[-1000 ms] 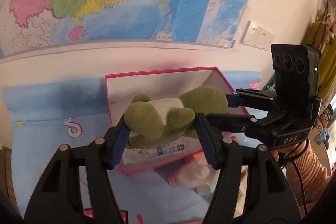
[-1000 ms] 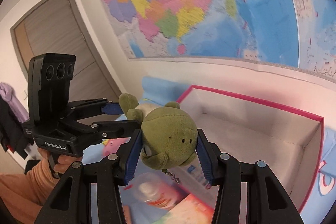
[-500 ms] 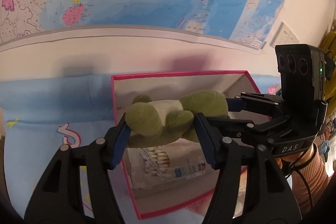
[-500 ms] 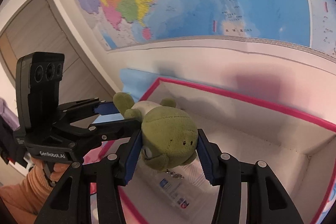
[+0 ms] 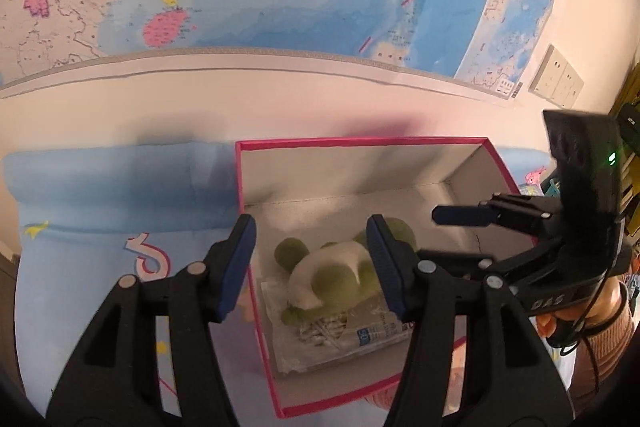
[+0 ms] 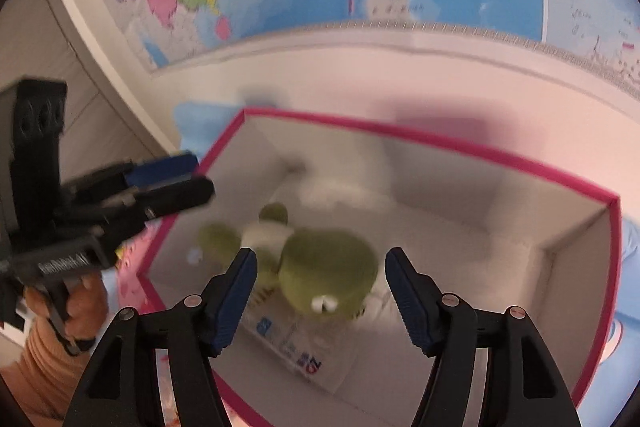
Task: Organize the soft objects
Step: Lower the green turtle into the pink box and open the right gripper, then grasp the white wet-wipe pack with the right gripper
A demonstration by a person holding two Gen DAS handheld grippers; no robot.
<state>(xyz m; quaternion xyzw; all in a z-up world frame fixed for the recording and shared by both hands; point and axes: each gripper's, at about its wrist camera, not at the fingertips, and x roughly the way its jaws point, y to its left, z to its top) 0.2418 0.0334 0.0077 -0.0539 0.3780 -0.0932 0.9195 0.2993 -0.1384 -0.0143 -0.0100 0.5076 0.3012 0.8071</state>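
Inside the pink-rimmed box (image 5: 256, 311), green plush frog (image 6: 326, 269) motion-blurred, left tool (image 5: 310, 263) and right tool (image 6: 320, 291) both spread, empty.

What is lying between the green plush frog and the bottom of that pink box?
A clear plastic packet of cotton swabs lies under the green plush frog, on the floor of the pink box. The left wrist view shows it best.
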